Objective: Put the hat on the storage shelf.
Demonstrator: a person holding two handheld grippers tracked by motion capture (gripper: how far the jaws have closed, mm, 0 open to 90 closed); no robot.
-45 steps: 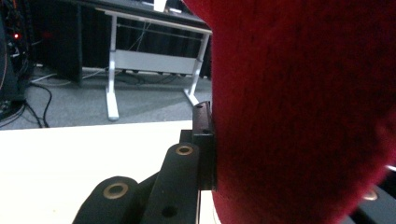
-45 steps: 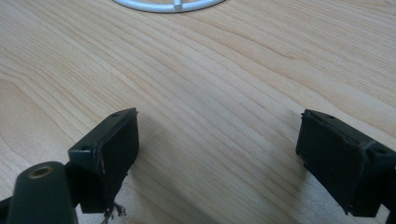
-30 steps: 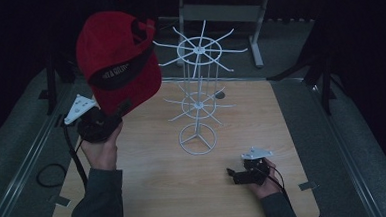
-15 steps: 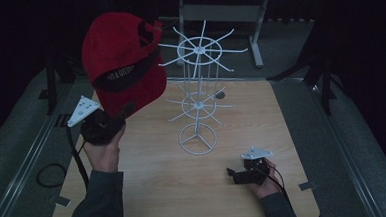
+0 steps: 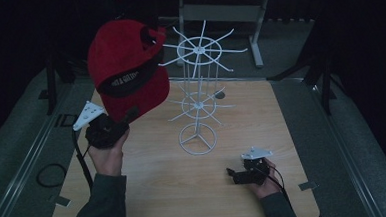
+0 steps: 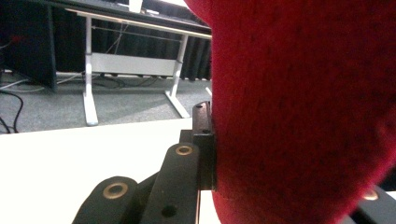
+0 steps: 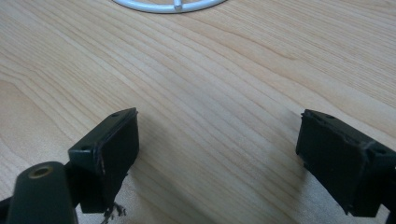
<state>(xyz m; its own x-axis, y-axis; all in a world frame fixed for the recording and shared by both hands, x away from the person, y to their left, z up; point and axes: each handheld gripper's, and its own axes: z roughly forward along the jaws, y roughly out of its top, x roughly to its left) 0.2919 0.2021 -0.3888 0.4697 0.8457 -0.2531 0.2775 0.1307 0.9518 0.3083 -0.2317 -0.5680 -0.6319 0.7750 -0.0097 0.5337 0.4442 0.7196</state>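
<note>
Both grippers differ: my left gripper clamps the red cap aloft, just left of the white wire rack's top prongs, while my right gripper rests wide open on the table.

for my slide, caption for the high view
Left gripper lifts red cap beside white wire rack; right gripper rests open.

A red fabric baseball cap with a black band; a white wire rack; a pale wood-grain desk; black fingers.
</note>
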